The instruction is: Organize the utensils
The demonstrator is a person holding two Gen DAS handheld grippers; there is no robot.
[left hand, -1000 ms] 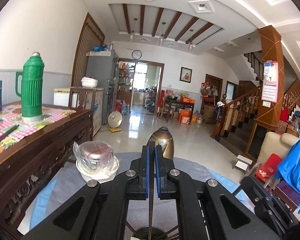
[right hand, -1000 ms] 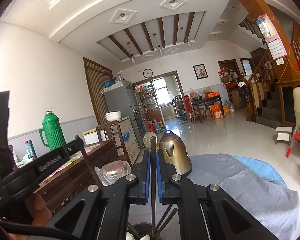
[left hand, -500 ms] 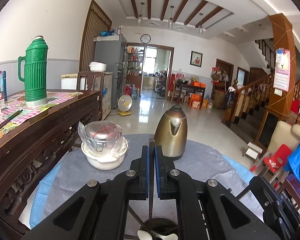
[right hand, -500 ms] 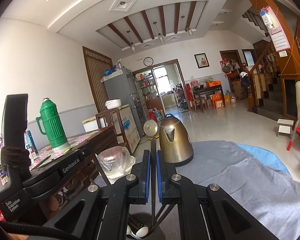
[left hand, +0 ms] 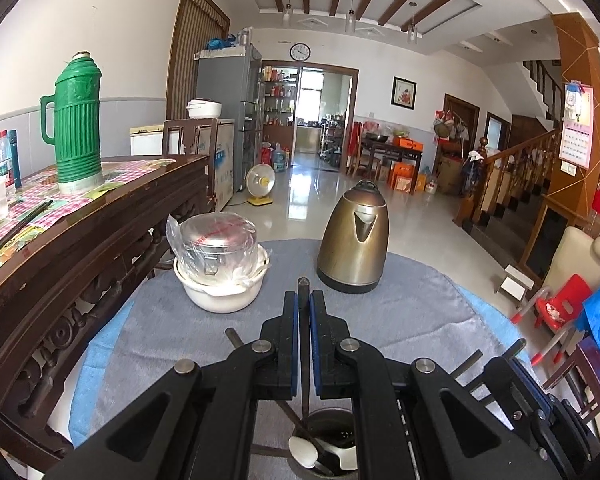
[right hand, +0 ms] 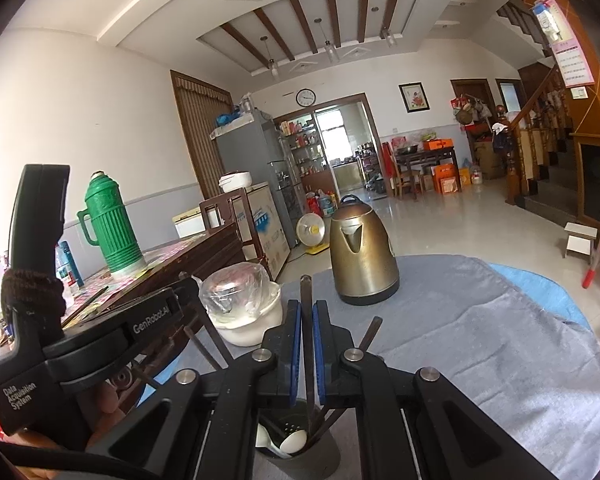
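— Both grippers are being lowered since the earlier frame, toward the cup (left hand: 332,446) on the grey cloth (left hand: 412,312).

— What is being held?

— One dark chopstick (left hand: 303,344) is being pinched in the left gripper (left hand: 304,300); another chopstick (right hand: 307,340) is being pinched in the right gripper (right hand: 307,308), over white spoons (right hand: 294,440).

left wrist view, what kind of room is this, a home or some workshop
Most likely the main living and dining room of a home. A fridge stands by the doorway, a wooden staircase climbs at the right, and a brass-coloured kettle and a green thermos sit on tables.
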